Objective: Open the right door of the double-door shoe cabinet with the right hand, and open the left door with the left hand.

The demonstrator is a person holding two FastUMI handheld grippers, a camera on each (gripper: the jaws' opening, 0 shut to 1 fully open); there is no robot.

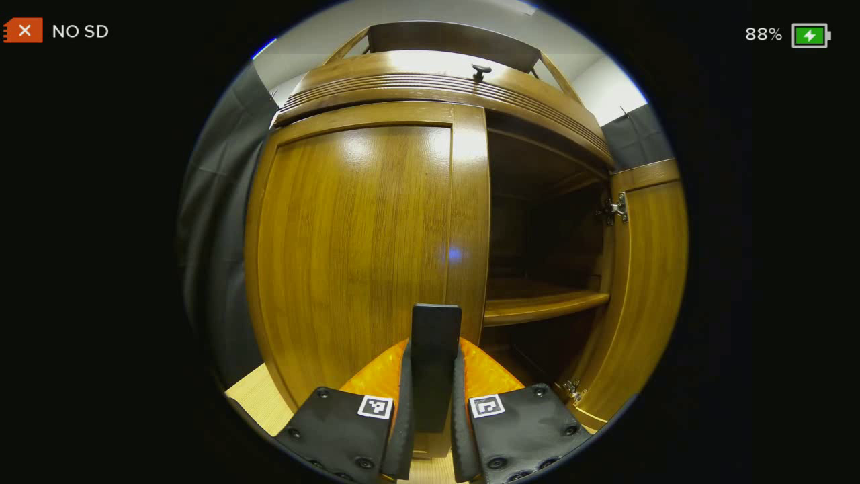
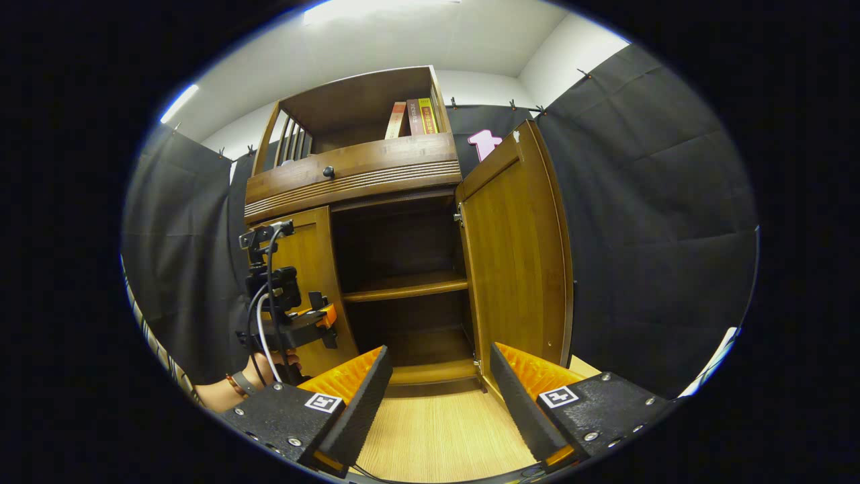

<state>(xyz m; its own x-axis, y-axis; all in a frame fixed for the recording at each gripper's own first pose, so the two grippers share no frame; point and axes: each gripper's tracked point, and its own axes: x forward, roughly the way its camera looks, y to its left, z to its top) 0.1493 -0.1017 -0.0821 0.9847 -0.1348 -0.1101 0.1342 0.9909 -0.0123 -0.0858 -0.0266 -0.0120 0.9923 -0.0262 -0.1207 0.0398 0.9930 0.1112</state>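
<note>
The wooden shoe cabinet has its right door swung wide open, baring dark shelves. In the left gripper view the left door stands close in front, flush with the cabinet front or nearly so. Its black upright handle sits between the pads of my left gripper, which is shut on it. The right gripper view shows that left gripper at the left door's inner edge, held by a hand. My right gripper hangs open and empty, back from the cabinet, above the wooden floor.
A drawer with a dark knob runs above the doors, and books stand on the top shelf. Black cloth walls close in on both sides. The open right door juts out toward me over the light wooden floor.
</note>
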